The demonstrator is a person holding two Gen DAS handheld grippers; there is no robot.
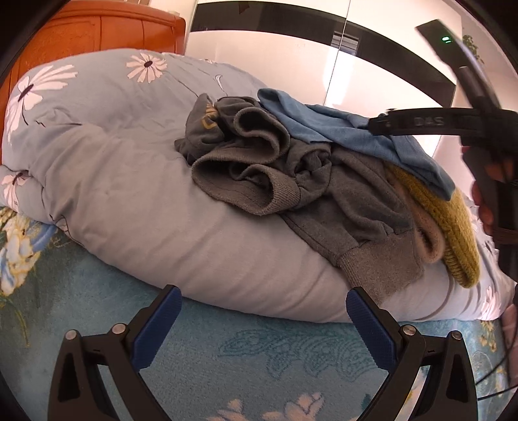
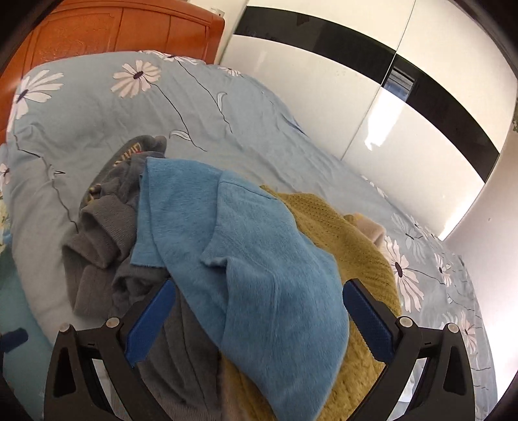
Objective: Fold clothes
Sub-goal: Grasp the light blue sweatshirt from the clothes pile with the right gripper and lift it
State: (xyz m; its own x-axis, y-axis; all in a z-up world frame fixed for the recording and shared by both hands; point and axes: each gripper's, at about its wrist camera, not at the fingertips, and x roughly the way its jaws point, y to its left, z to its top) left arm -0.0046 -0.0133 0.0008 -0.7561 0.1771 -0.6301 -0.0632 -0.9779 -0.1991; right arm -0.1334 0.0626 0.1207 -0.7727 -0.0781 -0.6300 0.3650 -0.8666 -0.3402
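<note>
A heap of clothes lies on a rolled blue-grey daisy duvet (image 1: 106, 155). A grey sweatshirt (image 1: 259, 168) is at the front, a blue fleece garment (image 1: 327, 124) lies over it, and a mustard knit (image 1: 453, 236) with a pale pink piece sits at the right. My left gripper (image 1: 262, 311) is open and empty, low in front of the duvet. My right gripper (image 2: 259, 307) is open right over the pile, its jaws either side of the blue garment (image 2: 259, 259), above the mustard knit (image 2: 349, 246) and the grey sweatshirt (image 2: 106, 233). It also shows in the left wrist view (image 1: 382, 124), hand-held.
The duvet (image 2: 259, 129) lies on a bed with a teal floral sheet (image 1: 226, 362). An orange wooden headboard (image 1: 97, 29) stands at the back left. A glossy white wardrobe with a black band (image 2: 372, 107) runs along the far side.
</note>
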